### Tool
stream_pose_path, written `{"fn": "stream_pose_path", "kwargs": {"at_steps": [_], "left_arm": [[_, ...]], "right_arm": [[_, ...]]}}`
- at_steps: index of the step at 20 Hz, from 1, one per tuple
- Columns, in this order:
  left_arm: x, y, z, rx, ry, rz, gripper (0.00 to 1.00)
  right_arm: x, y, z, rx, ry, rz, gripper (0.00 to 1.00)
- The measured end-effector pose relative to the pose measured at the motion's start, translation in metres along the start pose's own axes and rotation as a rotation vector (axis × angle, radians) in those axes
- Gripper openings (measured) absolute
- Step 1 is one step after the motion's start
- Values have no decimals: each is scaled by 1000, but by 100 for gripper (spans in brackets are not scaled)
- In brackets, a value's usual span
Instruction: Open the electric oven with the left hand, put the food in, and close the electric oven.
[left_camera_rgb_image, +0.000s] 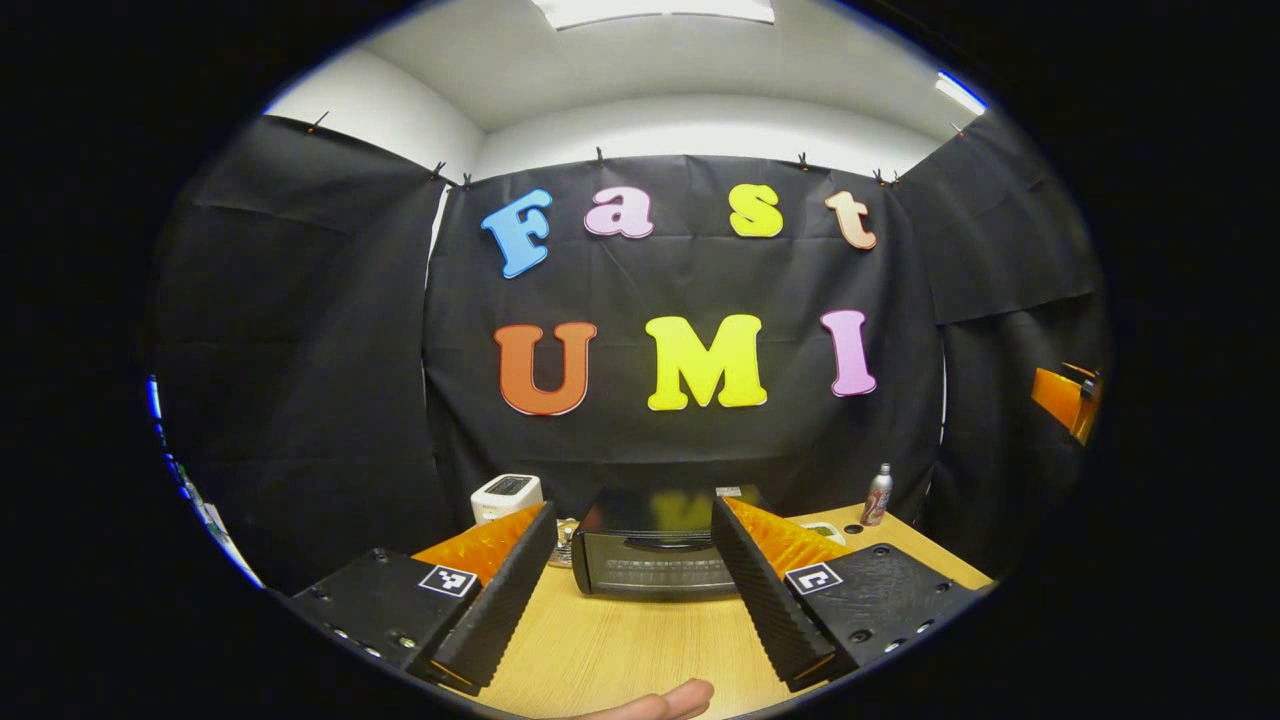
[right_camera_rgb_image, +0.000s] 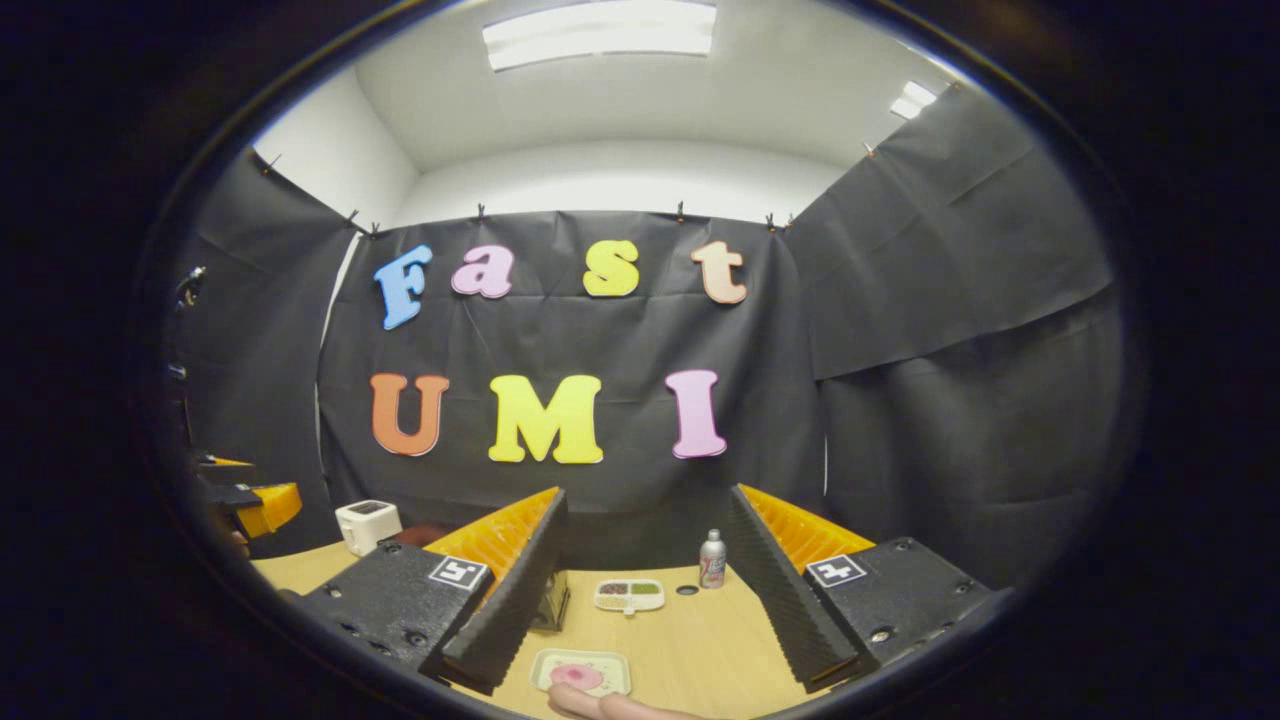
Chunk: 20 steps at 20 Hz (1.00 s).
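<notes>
— Left gripper view: the black boxy electric oven sits mid-tabletop toward the back edge, door closed, seen between the spread fingers of the left gripper, which holds nothing.

— So nothing is done yet?

— Seemingly. The pink food on its pale tray waits at the near edge below the released right gripper; bare wooden tabletop lies between.

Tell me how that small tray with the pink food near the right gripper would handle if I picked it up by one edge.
The tray looks shallow and flat, so it probably feels light and fairly stiff. Gripped at one rim it may tilt, and the pink food lying loose on it could slide. Its low rim gives the right gripper little to bite.
</notes>
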<state>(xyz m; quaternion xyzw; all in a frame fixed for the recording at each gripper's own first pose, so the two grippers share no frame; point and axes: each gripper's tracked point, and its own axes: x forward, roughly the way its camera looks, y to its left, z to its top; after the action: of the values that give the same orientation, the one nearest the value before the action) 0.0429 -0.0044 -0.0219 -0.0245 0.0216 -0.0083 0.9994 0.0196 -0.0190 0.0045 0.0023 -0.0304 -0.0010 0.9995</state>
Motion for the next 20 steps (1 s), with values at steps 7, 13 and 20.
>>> {"fn": "stream_pose_path", "kwargs": {"at_steps": [7,13,20], "left_arm": [[85,-27,-36,-61,55,-105,96],[165,-43,-102,-66,211,-126,96],[221,-56,-166,-74,369,-137,95]], "right_arm": [[40,-15,-18,3,39,-22,96],[73,-20,-24,-17,48,-11,96],[100,-39,-35,-57,44,-48,100]]}}
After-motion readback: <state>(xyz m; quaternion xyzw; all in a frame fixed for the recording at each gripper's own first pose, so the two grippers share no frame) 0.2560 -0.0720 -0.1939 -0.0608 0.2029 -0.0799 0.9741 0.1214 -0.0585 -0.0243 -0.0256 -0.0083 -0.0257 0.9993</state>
